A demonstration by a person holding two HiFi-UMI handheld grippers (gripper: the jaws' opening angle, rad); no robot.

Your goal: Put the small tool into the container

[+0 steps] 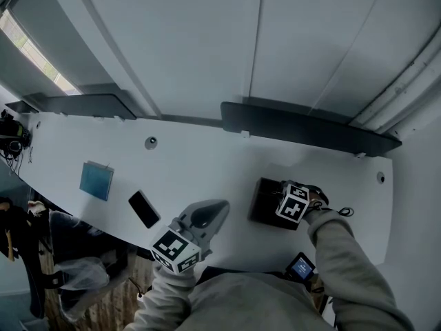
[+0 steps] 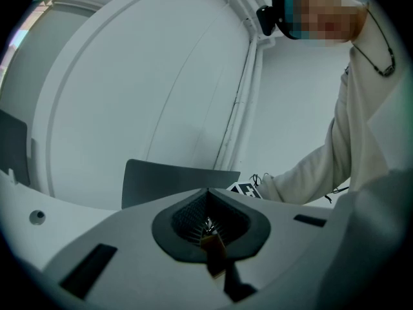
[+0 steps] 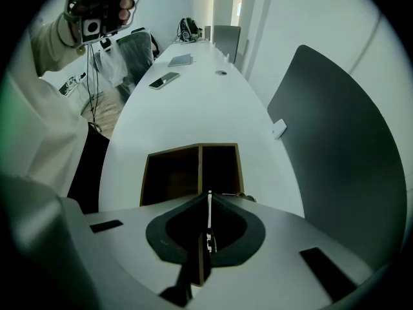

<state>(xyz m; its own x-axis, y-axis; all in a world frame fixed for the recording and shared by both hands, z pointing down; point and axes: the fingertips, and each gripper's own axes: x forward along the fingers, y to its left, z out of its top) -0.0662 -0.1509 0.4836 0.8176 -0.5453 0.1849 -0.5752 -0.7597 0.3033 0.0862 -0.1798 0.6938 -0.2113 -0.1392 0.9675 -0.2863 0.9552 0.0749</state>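
Observation:
The container (image 3: 173,174) is a dark, open box with a wooden rim and two compartments; it stands on the white desk (image 3: 193,108). My right gripper (image 3: 209,196) hovers just short of its near wall, shut on a thin silvery small tool (image 3: 209,206) seen edge-on between the jaws. In the head view the right gripper (image 1: 284,200) is over the container (image 1: 264,197). My left gripper (image 1: 218,208) is raised above the desk's front edge, left of the box. It points at the wall, and its jaws (image 2: 208,194) are shut with nothing seen in them.
A black phone (image 1: 144,209) and a blue notebook (image 1: 96,180) lie on the desk to the left. Dark grey divider panels (image 1: 303,126) line the desk's far edge. A chair (image 1: 69,254) stands at the near left. Another phone (image 1: 301,267) is near my right sleeve.

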